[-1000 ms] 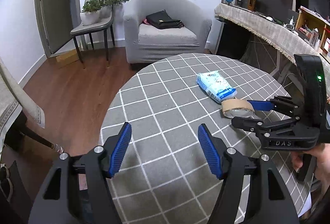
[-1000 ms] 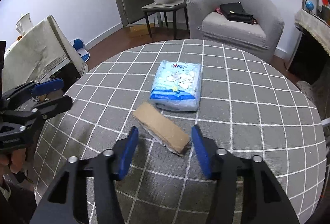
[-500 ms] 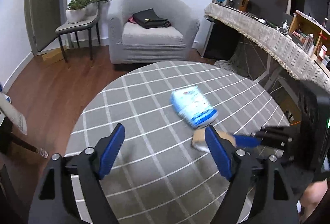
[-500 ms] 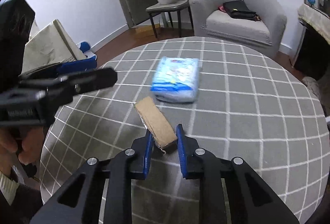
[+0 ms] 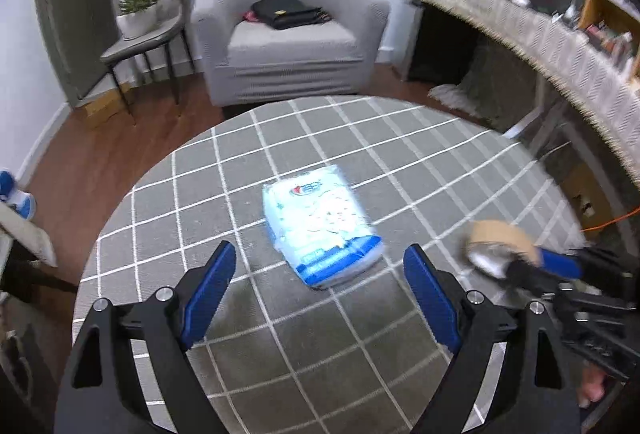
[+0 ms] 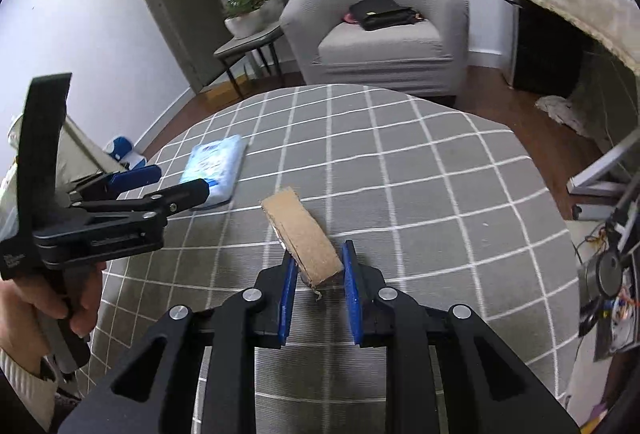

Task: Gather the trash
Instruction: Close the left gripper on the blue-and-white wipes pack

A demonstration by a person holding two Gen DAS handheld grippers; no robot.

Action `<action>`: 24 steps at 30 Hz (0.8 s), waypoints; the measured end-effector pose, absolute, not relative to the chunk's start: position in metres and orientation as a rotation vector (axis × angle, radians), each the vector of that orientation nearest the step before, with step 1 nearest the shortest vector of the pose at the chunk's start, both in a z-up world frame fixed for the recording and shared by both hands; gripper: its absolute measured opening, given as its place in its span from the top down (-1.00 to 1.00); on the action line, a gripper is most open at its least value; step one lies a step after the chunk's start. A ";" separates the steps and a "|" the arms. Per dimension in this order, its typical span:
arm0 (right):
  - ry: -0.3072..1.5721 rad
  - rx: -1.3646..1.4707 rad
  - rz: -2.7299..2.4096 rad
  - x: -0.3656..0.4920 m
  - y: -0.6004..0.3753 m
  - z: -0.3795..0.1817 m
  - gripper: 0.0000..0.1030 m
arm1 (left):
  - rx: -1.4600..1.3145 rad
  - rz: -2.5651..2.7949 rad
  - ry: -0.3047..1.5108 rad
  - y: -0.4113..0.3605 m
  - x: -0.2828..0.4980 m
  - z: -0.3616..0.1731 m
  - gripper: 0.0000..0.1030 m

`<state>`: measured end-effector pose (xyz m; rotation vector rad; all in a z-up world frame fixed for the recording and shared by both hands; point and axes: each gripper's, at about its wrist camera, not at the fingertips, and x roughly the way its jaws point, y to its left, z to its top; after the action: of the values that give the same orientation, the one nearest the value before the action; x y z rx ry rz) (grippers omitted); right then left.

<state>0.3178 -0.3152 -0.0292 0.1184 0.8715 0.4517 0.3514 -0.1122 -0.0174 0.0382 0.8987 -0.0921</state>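
Right gripper [image 6: 318, 286]: clamped on the near end of a flattened cardboard tape roll [image 6: 302, 232], blue pads pressed against both sides. Roll lifted off the table [image 6: 420, 162], jutting forward and up from the jaws, over the near right part of the checked cloth. From the left camera, the same roll [image 5: 498, 234] blurred, raised near the table's right edge.

Left gripper [image 5: 318, 284]: wide open, holding nothing, poised above the near side of the table with a blue-and-white tissue pack [image 5: 320, 224] lying flat between and just beyond the fingers. Pack toward the middle of the table, its short end facing the near edge; from the right camera, the pack [image 6: 214, 166] near the left edge, partly behind the left gripper's fingers.

Handling, as a judgement: roll likely light, stiff along its band yet crushable and a little frayed at the held end, so moderate squeeze only. Tissue pack probably light, soft and springy, with slick plastic wrap. Best hold probably across the narrow width near the near end, pads squeezing the long sides, deep enough that the film does not slide out.

No bin or bag for trash visible in either view.
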 end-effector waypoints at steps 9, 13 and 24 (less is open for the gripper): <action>0.850 0.173 0.445 0.321 -0.326 -0.027 0.57 | -0.013 0.006 0.978 -0.119 0.381 -0.039 -0.68; 0.856 0.175 0.451 0.321 -0.324 -0.029 0.57 | -0.031 0.056 0.968 -0.116 0.388 -0.040 -0.68; 0.866 0.176 0.469 0.318 -0.314 -0.022 0.57 | -0.065 0.080 0.930 -0.113 0.387 -0.032 -0.10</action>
<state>0.3176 -0.3140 -0.0222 0.1758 0.8661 0.4693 0.3870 -0.1129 -0.0325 -0.0651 0.9298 0.0796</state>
